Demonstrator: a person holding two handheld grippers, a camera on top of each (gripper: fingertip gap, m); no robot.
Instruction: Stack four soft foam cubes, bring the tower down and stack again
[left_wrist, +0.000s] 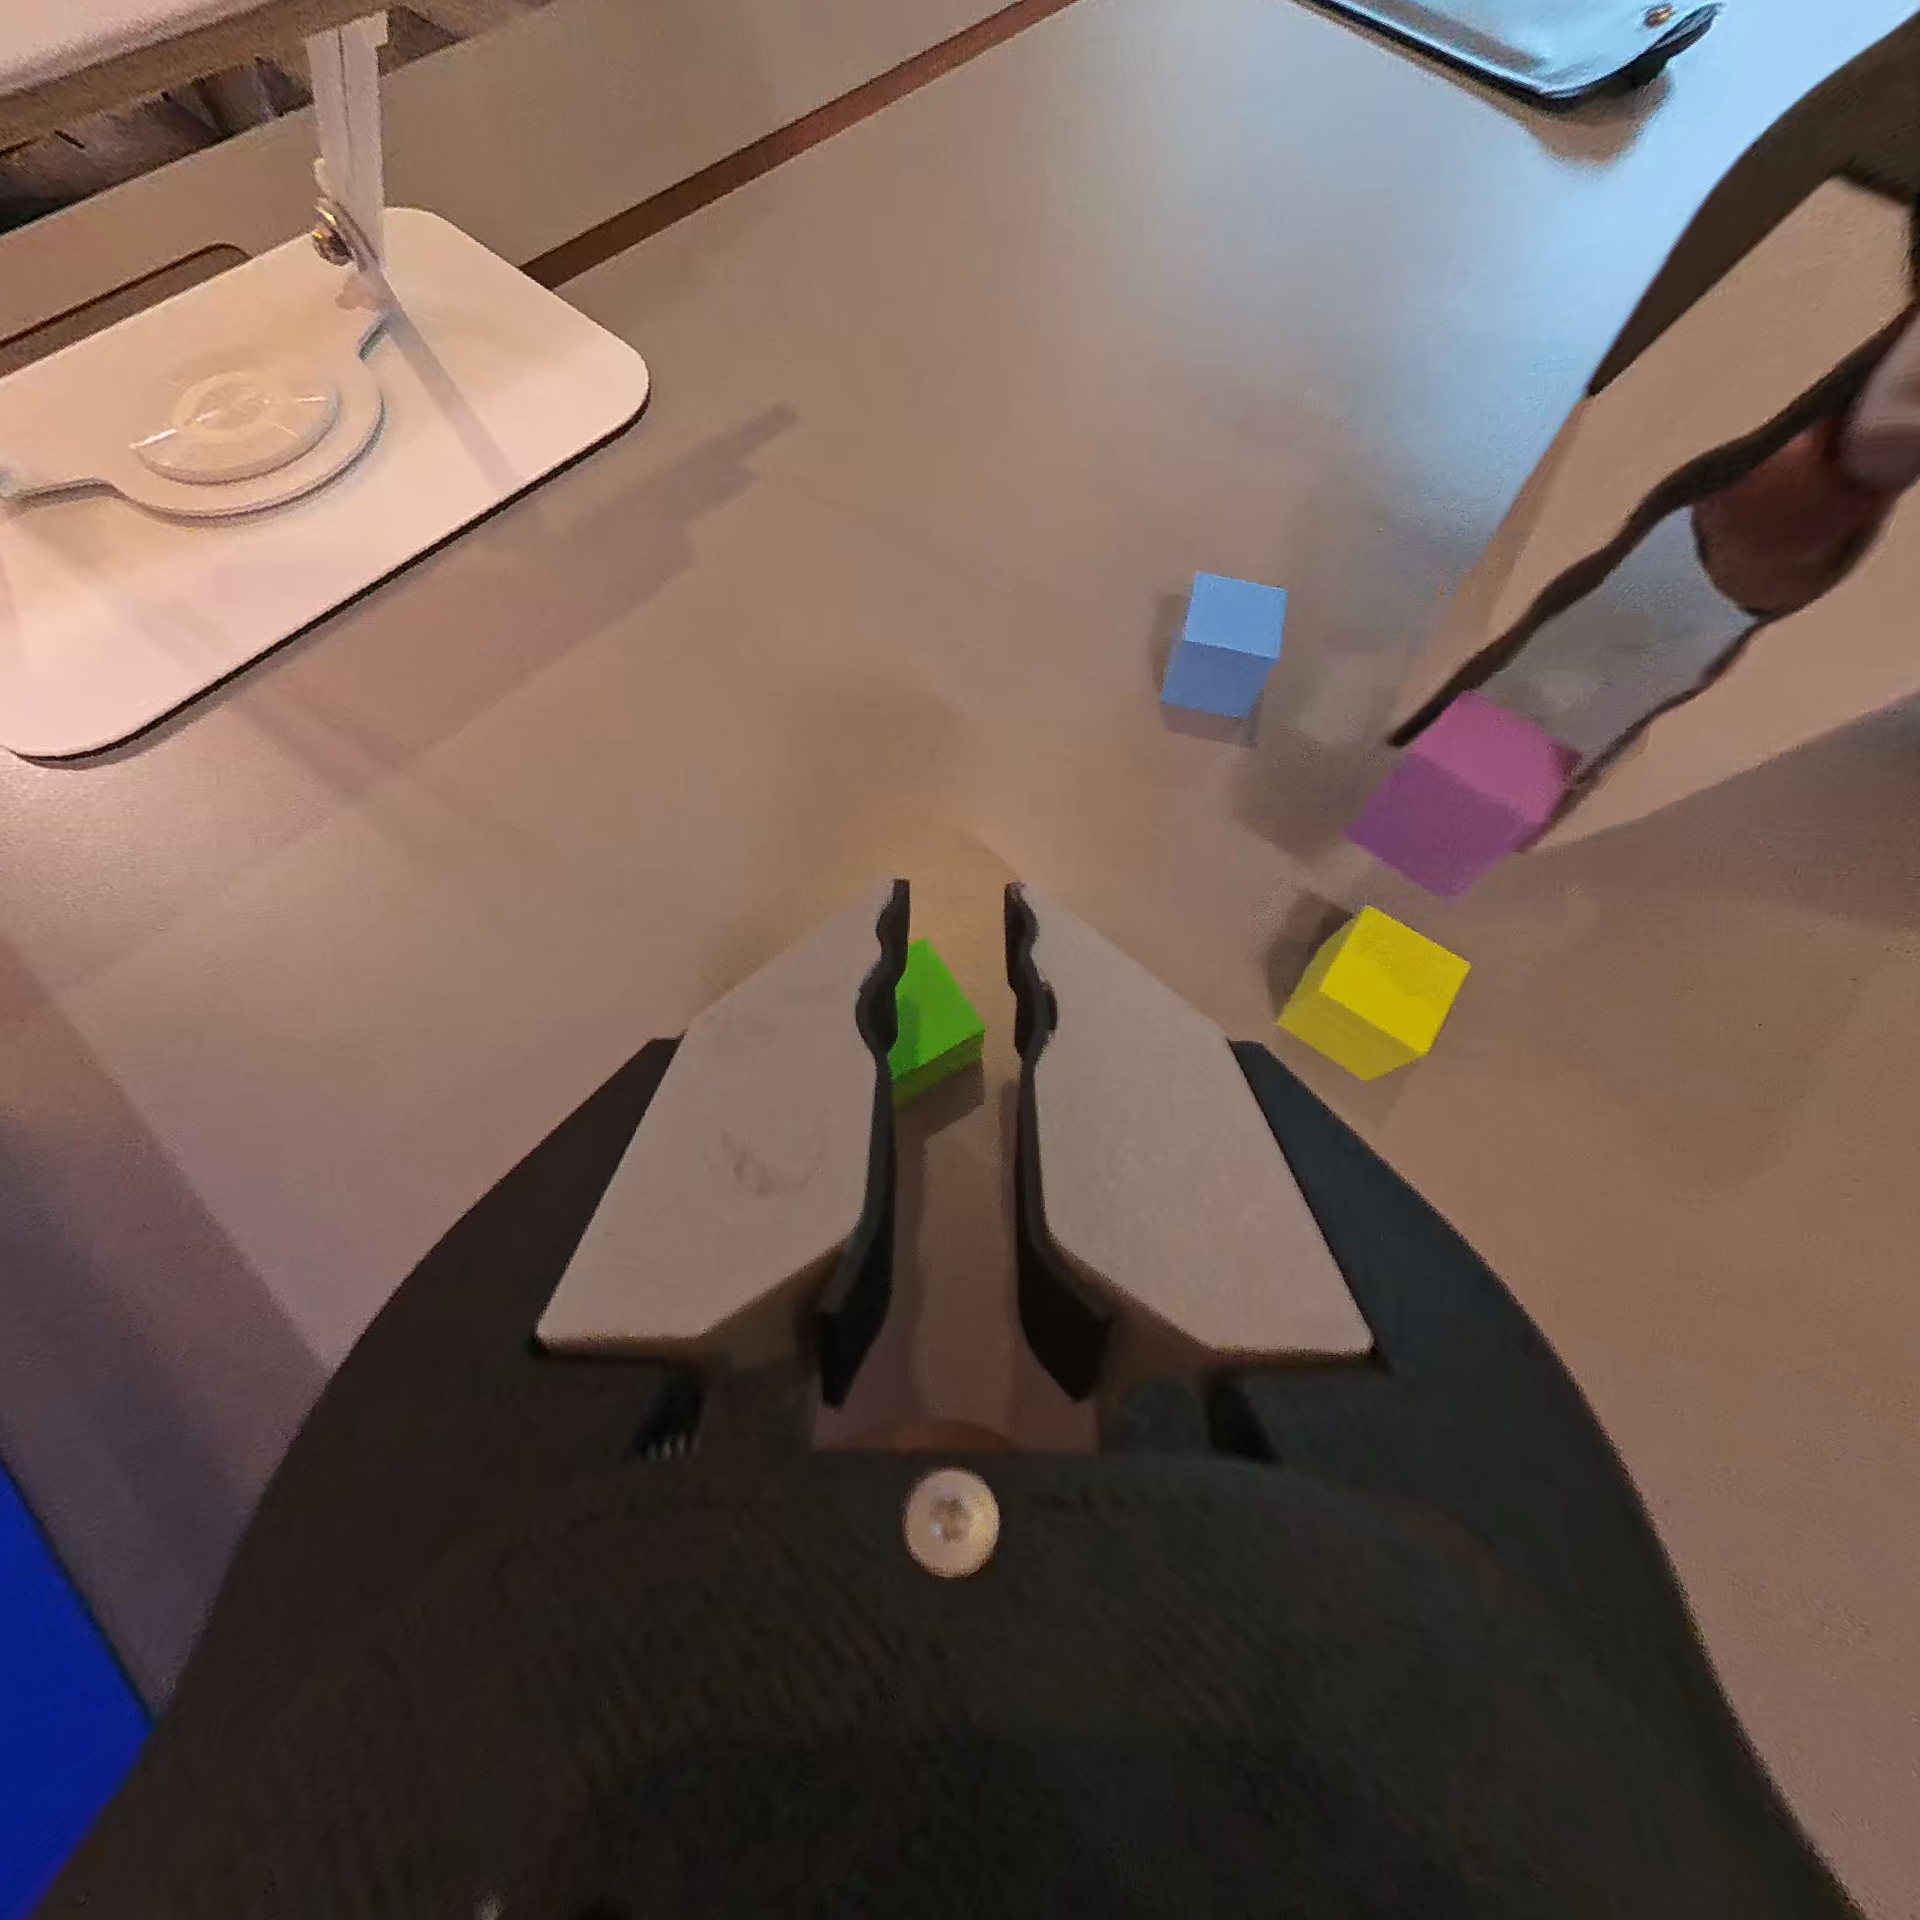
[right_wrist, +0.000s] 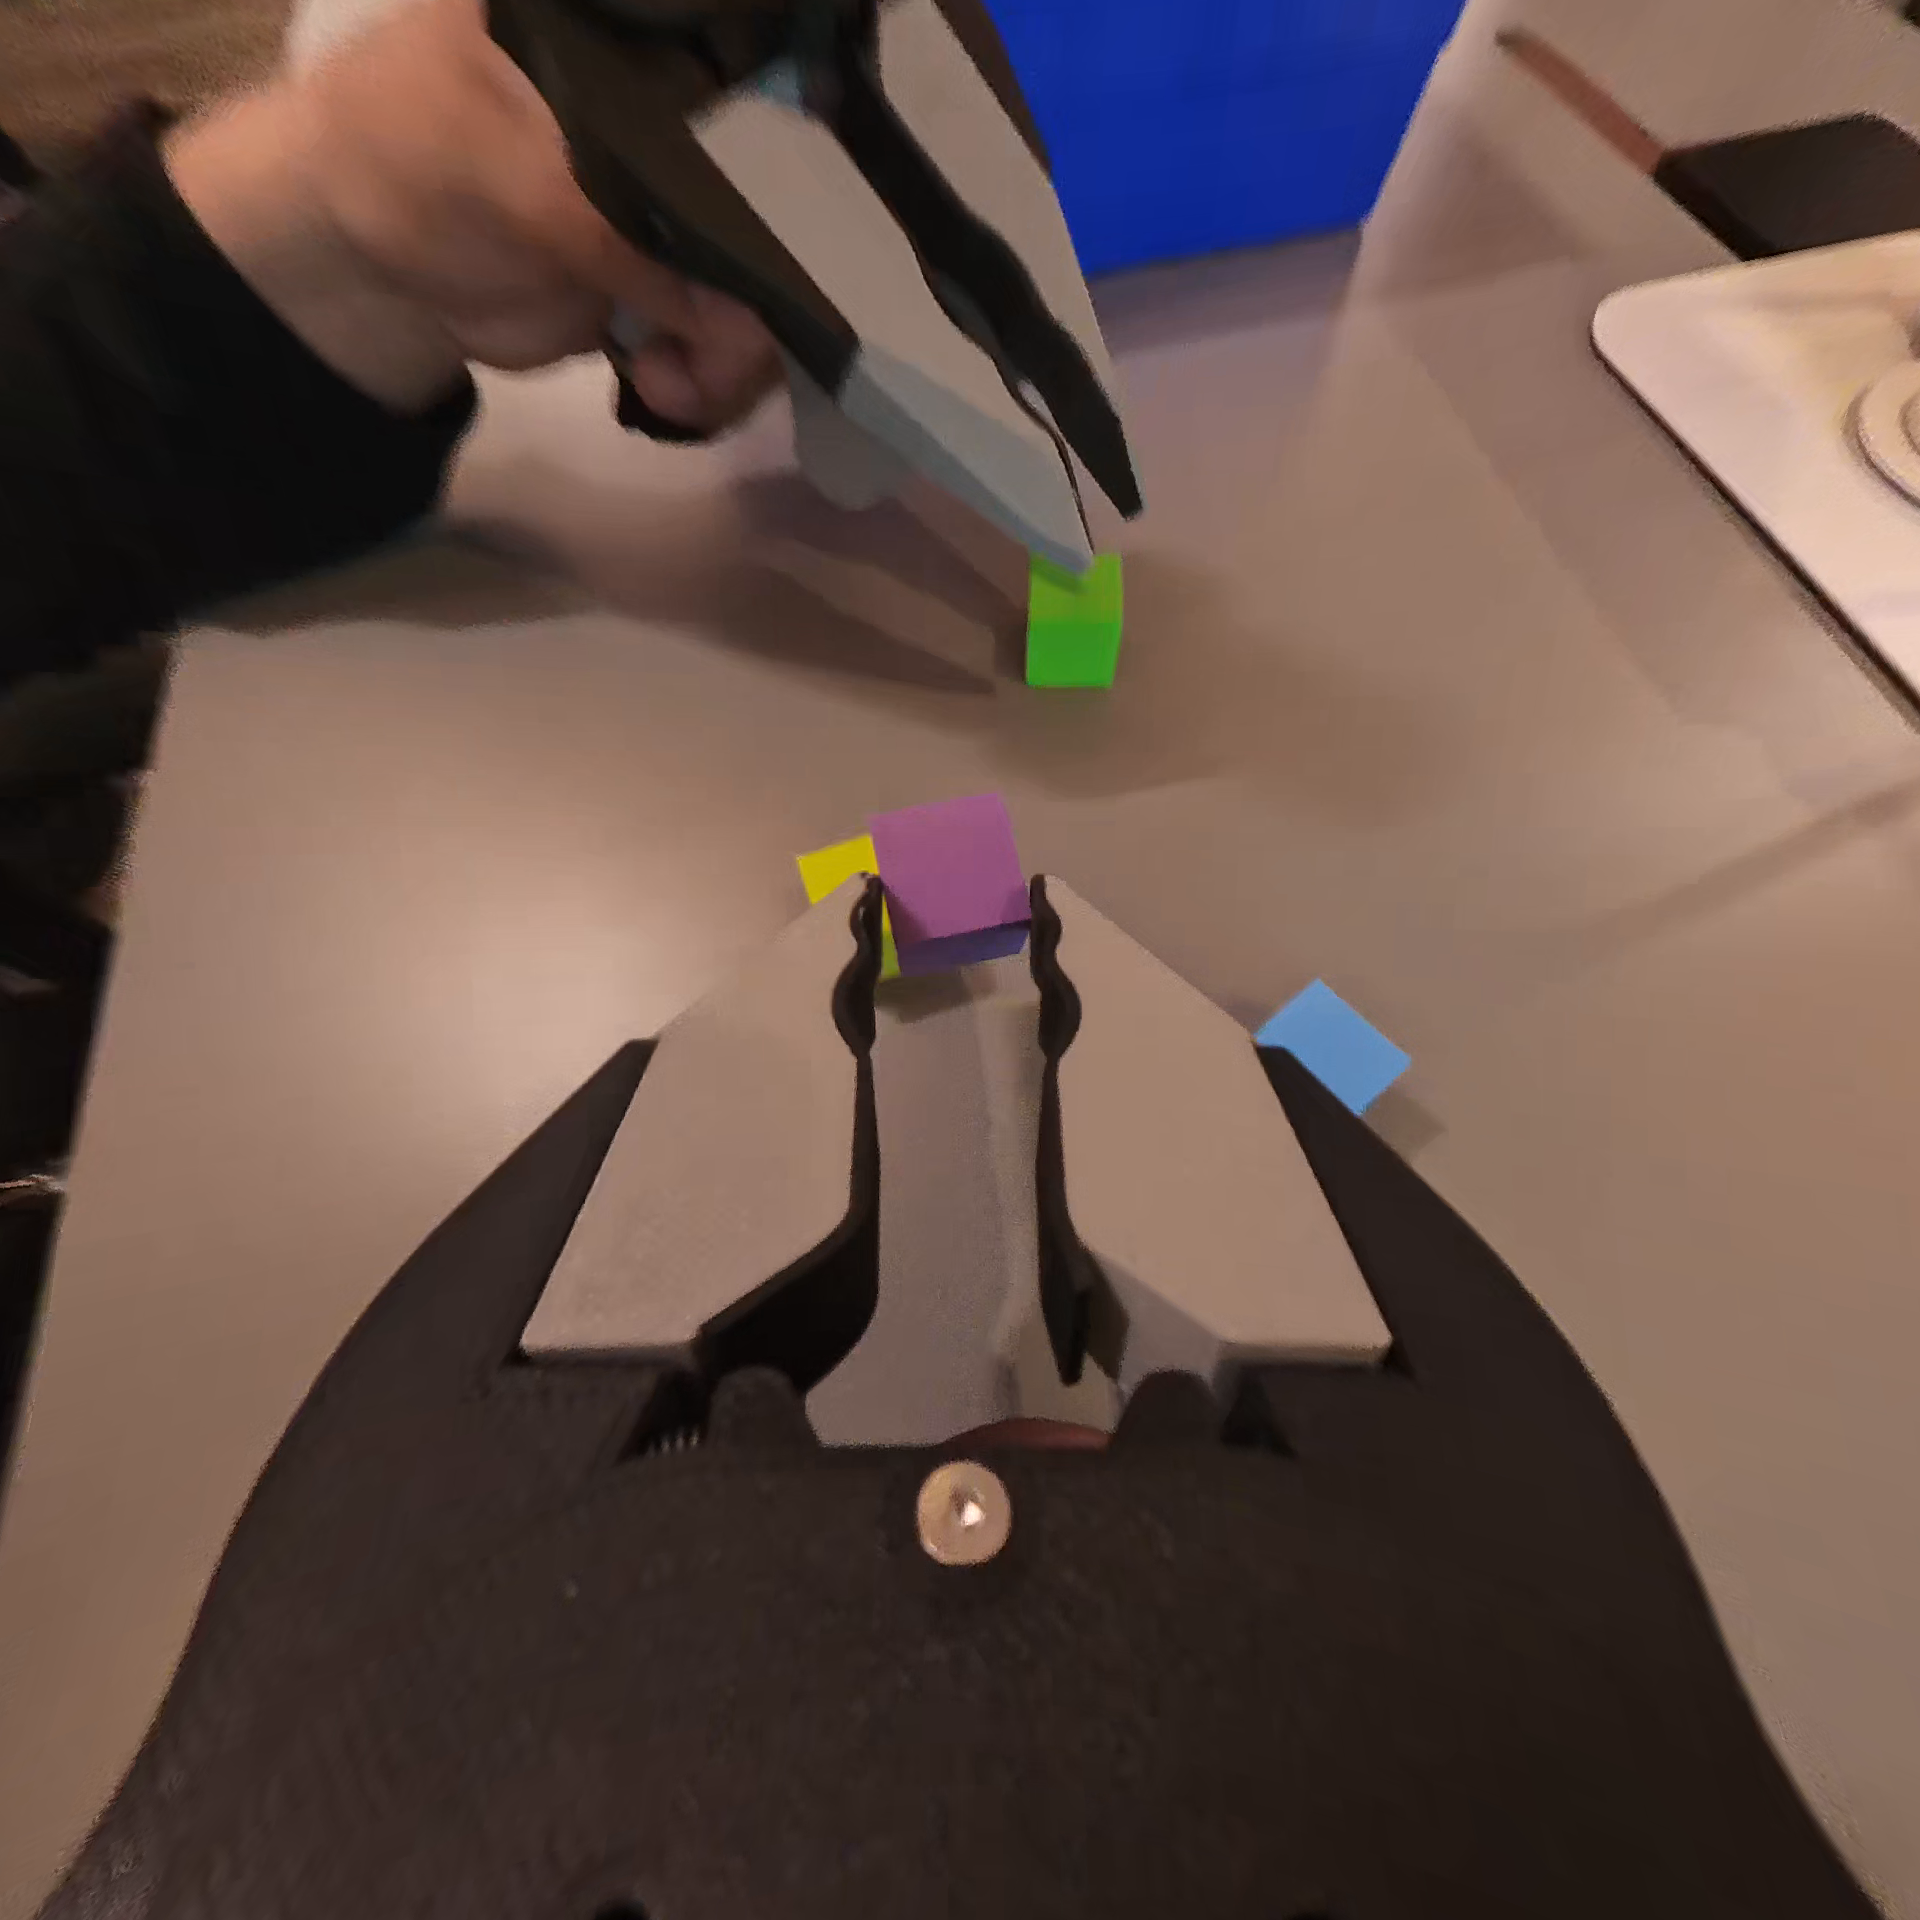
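Observation:
Four foam cubes lie apart on the grey table. My left gripper is open with a narrow gap and hovers just over the green cube. In the right wrist view its tips sit at the top of the green cube, which stands on the table. My right gripper is shut on the purple cube and holds it tilted, a little above the table. The left wrist view shows the same grasp on the purple cube. The yellow cube lies just beside it, and the blue cube lies farther off.
A white stand base with an upright post sits at the far left of the table. A dark flat object lies at the far edge. A blue surface stands beyond the table. A person's hand holds the left gripper. The gap from one gripper's tips to the other's is roughly 10 cm.

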